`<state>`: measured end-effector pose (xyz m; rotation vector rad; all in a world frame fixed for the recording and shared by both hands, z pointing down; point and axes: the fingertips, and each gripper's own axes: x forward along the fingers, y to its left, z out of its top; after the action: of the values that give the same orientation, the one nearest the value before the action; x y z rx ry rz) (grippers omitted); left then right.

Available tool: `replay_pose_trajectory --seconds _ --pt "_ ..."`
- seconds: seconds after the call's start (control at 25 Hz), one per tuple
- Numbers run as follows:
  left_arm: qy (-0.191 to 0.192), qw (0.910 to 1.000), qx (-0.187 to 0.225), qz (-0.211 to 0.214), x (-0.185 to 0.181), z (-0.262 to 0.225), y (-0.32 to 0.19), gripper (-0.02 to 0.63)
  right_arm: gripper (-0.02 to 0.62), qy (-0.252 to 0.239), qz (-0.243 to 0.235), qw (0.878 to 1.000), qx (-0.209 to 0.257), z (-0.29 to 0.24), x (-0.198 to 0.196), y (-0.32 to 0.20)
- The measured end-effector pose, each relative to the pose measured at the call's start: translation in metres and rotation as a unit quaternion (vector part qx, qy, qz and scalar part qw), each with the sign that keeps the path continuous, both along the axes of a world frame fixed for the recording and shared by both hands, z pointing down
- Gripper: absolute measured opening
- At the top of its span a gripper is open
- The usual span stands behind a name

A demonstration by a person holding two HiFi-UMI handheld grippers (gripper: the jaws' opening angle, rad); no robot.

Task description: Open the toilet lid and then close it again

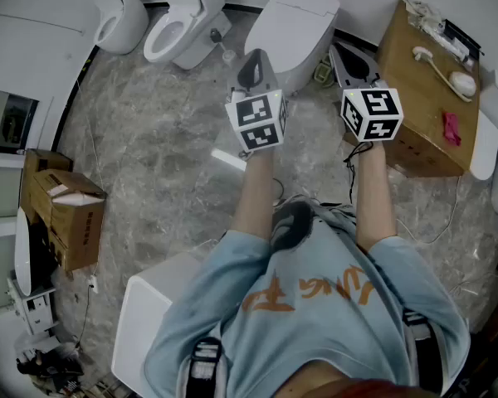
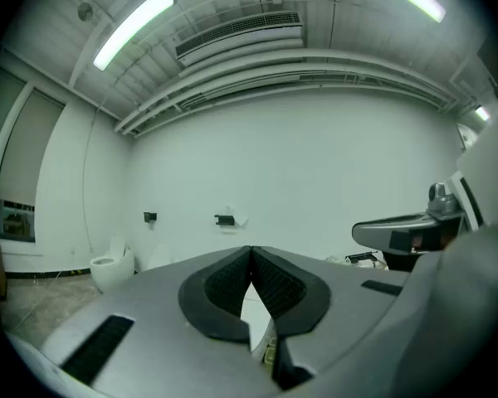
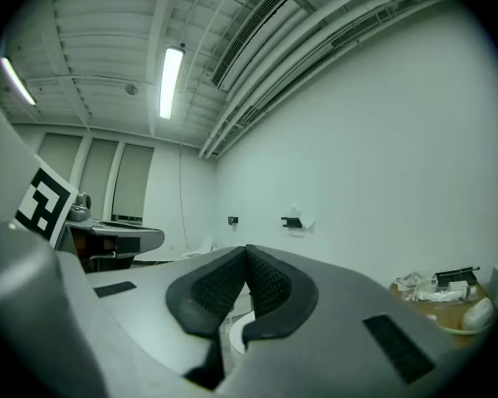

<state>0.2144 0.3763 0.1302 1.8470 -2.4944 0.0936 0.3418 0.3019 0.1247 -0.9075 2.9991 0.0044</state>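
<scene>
L claw [image 2: 251, 255] fully closed, pads meeting, nothing btwn them; R claw [image 3: 246, 254] likewise closed and empty; both held level, side by side, out in front of the person. Toilet lid [image 1: 297, 15] is down, on the white toilet straight ahead by the wall; in the head view the L claw lines up w/ its near end and the R claw sits off to its right; no contact seen; opening not yet begun.

Lid prob. rigid glossy plastic, fairly light, hinged at the wall end; so slippery for the pads. Best hold: front lip, farthest from the hinge; spread the claw to pinch the rim or hook under it. Lower it under control; a drop could slam or crack it.
</scene>
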Motion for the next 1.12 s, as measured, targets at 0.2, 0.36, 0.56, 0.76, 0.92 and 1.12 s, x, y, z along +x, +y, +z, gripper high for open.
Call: replay_pose_trajectory --seconds 0.2,0.36,0.56,0.76,0.92,1.12 --pt "-0.005 0.9999 0.004 -0.01 0.003 -0.002 -0.007 0.026 0.014 -0.005 0.02 1.0 0.006 0.0 0.017 -0.019" --pt "-0.005 0.9991 -0.002 -0.041 -0.013 0.006 0.004 0.026 0.014 -0.015 0.023 1.0 -0.009 0.008 0.024 -0.037" --pt "-0.004 0.997 -0.01 -0.076 -0.043 0.011 0.016 0.026 0.014 -0.014 0.0 1.0 -0.02 0.017 -0.002 -0.04" --pt "-0.006 0.9973 -0.01 -0.072 -0.073 0.023 -0.003 0.026 0.014 -0.01 -0.016 1.0 -0.012 0.027 -0.038 -0.053" --pt "0.001 0.9979 -0.011 -0.063 -0.11 0.051 -0.041 0.026 0.014 -0.002 -0.002 1.0 -0.018 0.053 -0.071 -0.095" --pt "0.029 0.9983 -0.021 -0.046 -0.19 0.086 -0.106 0.026 0.014 0.023 -0.001 0.999 -0.027 0.085 -0.154 -0.149"
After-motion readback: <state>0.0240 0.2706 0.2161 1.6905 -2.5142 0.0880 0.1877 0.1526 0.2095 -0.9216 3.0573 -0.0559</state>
